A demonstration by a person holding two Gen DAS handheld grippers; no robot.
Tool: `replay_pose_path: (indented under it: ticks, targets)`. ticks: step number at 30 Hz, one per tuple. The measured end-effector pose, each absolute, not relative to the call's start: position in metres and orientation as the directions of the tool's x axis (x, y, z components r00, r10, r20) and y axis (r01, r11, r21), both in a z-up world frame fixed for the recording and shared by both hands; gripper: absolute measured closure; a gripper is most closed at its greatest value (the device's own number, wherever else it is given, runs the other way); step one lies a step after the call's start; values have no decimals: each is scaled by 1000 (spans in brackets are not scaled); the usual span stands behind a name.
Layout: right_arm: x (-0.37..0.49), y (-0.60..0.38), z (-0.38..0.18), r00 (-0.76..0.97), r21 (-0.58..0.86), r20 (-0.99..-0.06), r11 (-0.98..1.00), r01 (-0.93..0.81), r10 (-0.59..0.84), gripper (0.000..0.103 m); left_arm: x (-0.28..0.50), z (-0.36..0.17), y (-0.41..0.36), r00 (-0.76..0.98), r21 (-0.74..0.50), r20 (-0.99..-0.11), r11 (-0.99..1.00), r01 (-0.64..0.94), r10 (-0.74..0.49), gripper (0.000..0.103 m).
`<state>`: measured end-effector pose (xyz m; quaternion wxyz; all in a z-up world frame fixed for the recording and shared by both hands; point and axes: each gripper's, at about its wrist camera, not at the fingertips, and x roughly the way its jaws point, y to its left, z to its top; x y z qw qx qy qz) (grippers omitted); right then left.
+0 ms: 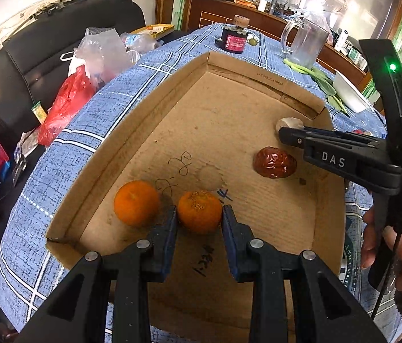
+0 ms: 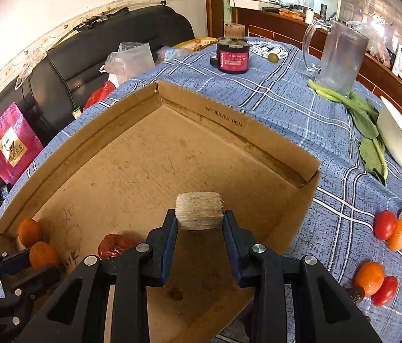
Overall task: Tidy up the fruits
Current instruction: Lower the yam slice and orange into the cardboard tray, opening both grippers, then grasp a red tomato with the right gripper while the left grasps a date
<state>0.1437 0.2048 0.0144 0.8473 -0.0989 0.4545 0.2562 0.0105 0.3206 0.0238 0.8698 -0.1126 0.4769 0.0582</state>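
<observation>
Daylight glared through the windows (image 1: 323, 3) far beyond each gripper, washing that corner out. The cardboard box (image 2: 132, 171) was evenly lit, shadows soft. Fisheye bending curved the edges, corners black.

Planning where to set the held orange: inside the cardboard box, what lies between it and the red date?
Only bare cardboard floor with pen scribbles lies between the held orange and wrinkled red date, in the left wrist view.
</observation>
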Motion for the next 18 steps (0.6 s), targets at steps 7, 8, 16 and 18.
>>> replay_pose_path:
  ticks: [7,8,16,18]
  targets:
    - [140,207,15,468,33,-820,844,-535,328,61,7,25,319,536,-115,-844,969,-218,21,61]
    - [139,207,16,473,27,-819,845,-535,325,58,6,27,319,540,-108,-841,970,-220,29,60]
    - [124,190,33,502,30,-798,854,-520,334,54,-7,43,321,563,-62,-820,963,-261,100,47]
    - [115,181,39,510,33,-791,856,-516,338,54,-9,46,322,565,-62,-818,960,-274,108,47]
